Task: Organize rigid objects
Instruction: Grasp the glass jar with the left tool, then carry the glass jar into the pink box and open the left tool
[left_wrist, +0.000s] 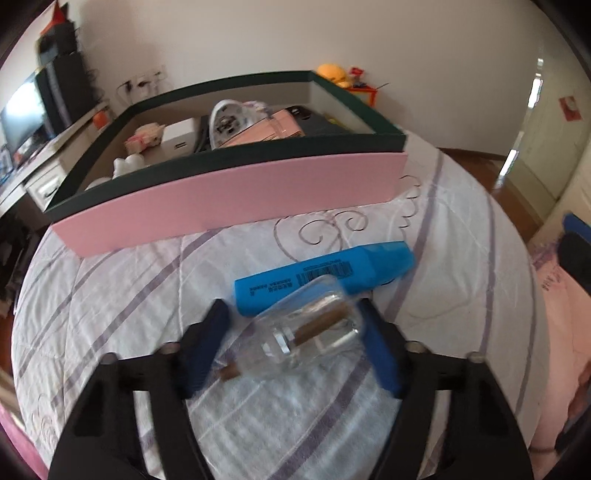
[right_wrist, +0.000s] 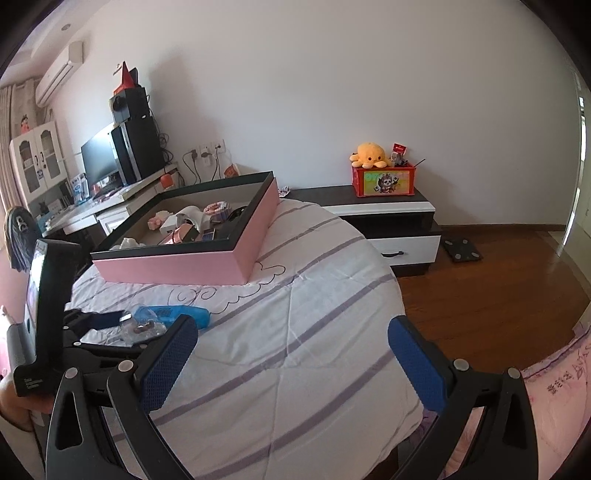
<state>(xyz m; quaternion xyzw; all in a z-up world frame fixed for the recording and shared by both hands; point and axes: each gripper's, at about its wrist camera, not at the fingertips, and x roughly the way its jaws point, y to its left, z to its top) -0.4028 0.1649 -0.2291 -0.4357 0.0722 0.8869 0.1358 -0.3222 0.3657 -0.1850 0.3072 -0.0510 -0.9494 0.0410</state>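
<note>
A clear glass bottle (left_wrist: 314, 332) with a brown cork stick lies on its side on the striped quilt. My left gripper (left_wrist: 293, 306) straddles it: the right pad (left_wrist: 376, 350) is against the glass, while a gap shows at the left pad (left_wrist: 207, 343), so the gripper is open. A blue highlighter (left_wrist: 325, 275) lies just beyond the bottle. Farther back sits a pink box (left_wrist: 229, 195) with a dark green rim, holding several small items. My right gripper (right_wrist: 291, 325) hovers open and empty over the quilt, to the right of the bottle (right_wrist: 142, 326) and highlighter (right_wrist: 184, 315).
The bed's quilt (right_wrist: 295, 295) ends at a wood floor (right_wrist: 498, 288) on the right. A low black-and-white cabinet (right_wrist: 388, 210) carries a red toy box and a yellow plush. A desk with a monitor (right_wrist: 99, 155) stands at the left. Pink bedding (left_wrist: 561, 332) lies at the right.
</note>
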